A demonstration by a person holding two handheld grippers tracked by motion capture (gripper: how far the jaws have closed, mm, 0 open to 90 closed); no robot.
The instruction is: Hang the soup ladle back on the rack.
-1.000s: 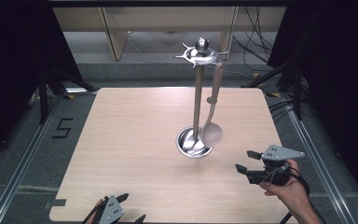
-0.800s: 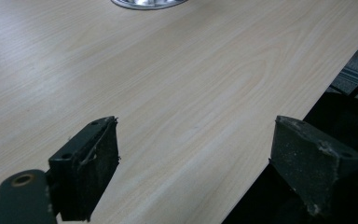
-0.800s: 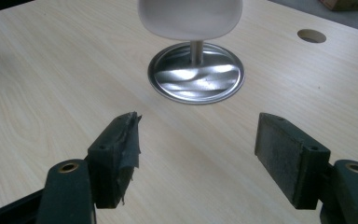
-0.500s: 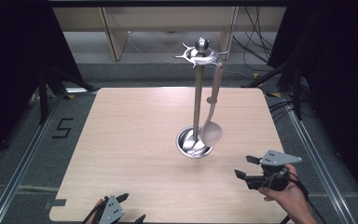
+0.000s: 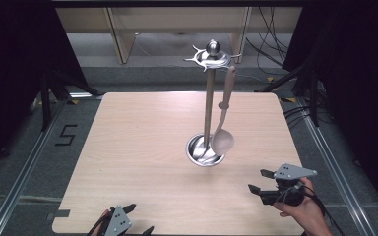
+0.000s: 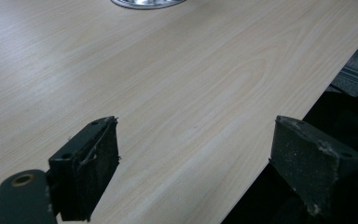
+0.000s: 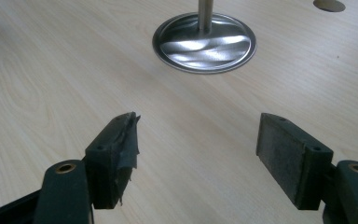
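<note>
A steel utensil stand [image 5: 208, 98] rises from a round dish base [image 5: 197, 153] near the middle of the wooden table [image 5: 128, 147]. A beige ladle [image 5: 223, 123] hangs from the stand's hooked crown, its bowl beside the base. My right gripper [image 5: 258, 180] is held by a hand at the front right of the table, open and empty, facing the base [image 7: 204, 42]. At the front left edge my left gripper [image 5: 139, 219] also stands open with nothing in it; its jaws straddle the table's edge in the left gripper view, and the base's rim [image 6: 147, 3] lies far ahead.
A small dark disc [image 7: 330, 5] lies on the table beyond the base. Black curtains flank the table, cables [image 5: 270, 44] lie on the floor behind it, and a "5" marking [image 5: 65, 135] sits on the floor at left.
The right gripper has drawn back toward the table's front edge, away from the stand. The left gripper has stayed put, and the ladle hangs as before.
</note>
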